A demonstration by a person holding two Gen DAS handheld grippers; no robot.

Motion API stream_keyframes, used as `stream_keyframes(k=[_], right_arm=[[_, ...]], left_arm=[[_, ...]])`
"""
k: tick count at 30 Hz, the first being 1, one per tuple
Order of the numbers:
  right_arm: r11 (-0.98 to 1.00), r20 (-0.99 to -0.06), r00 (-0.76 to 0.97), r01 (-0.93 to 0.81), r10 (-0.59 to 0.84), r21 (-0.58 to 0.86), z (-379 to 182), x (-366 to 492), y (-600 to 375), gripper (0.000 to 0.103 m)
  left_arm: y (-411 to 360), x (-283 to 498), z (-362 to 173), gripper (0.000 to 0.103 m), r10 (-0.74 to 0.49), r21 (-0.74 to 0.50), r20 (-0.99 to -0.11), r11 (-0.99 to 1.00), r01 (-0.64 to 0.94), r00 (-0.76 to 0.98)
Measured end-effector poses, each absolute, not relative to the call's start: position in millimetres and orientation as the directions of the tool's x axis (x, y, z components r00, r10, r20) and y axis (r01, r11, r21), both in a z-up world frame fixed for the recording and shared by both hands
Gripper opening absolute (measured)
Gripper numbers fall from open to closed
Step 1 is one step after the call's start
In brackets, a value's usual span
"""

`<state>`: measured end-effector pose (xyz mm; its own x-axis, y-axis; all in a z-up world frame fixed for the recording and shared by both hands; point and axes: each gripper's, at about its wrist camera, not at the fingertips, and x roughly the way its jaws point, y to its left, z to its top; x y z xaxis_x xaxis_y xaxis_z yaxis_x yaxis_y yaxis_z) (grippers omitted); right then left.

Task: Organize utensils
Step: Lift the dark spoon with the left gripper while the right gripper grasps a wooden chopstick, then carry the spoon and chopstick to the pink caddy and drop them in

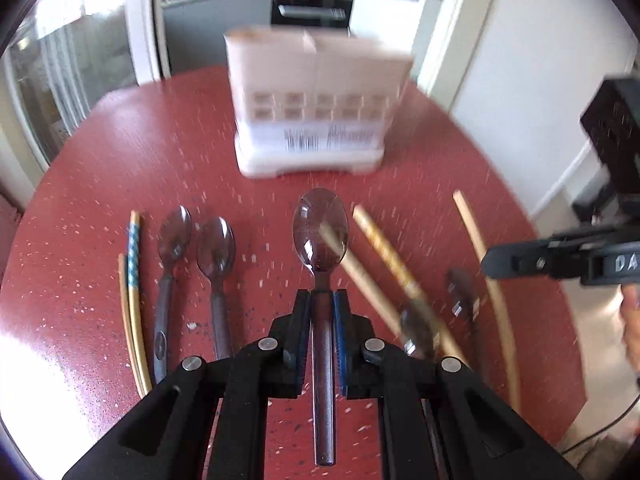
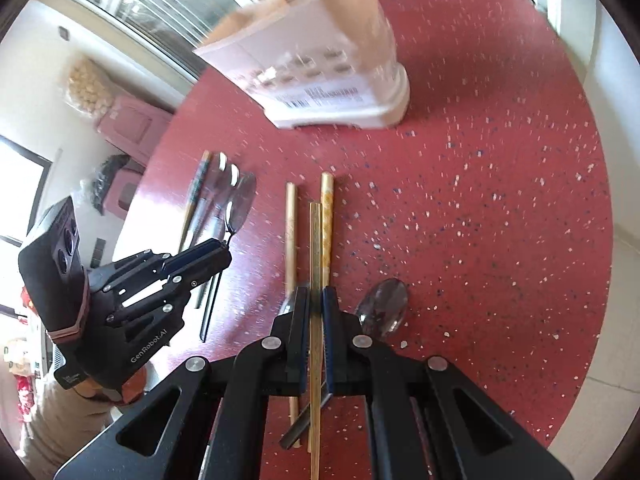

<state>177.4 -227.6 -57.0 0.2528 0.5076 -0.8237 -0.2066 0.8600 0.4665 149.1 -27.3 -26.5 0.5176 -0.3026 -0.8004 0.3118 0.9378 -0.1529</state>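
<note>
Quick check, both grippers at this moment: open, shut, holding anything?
Left gripper: shut on the spoon, clamped at its handle.
Right gripper: shut on a chopstick, held lengthwise between the fingers.

Left gripper [image 1: 322, 294]: matte black plastic linkage arms with triangular cut-outs, four round silver pivot pins across the front. Fingers [image 1: 301, 312] black, faced with ribbed blue pads.

Right gripper [image 2: 316, 300]: same build, black arms, silver pins, blue-lined fingers [image 2: 330, 312].

From the right wrist view, the left unit shows a boxy black camera block [image 2: 54, 248] with round lenses, a pinkish rubber band round its body, small silver screws along the links, and white "GenRobot.AI" lettering on the side.

From the left wrist view, the right unit carries white letters "DA", partly cut off. A bit of bare skin shows beneath it: hand [image 1: 632, 320]. Thin dark cable [image 1: 600, 434] trails below.
</note>
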Motion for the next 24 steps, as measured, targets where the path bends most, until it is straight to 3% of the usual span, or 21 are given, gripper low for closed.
stream_keyframes(k=[12,24], right_arm=[[0.833,-0.667,0.501,-0.305,0.552,0.461,36.4,176.7,-240.9,0.006],[0.888,-0.515,0.725,-0.339,0.458,0.312,139.4,246.2,-229.1,0.006]], left_arm=[[-4.4,145.5,69.9,0.041,-0.300,-0.207,-0.570,0.953,0.220,0.765],[10.0,241.3,127.8,0.041,-0.268,-0.270,-0.379,0.948,0.171,0.886]])
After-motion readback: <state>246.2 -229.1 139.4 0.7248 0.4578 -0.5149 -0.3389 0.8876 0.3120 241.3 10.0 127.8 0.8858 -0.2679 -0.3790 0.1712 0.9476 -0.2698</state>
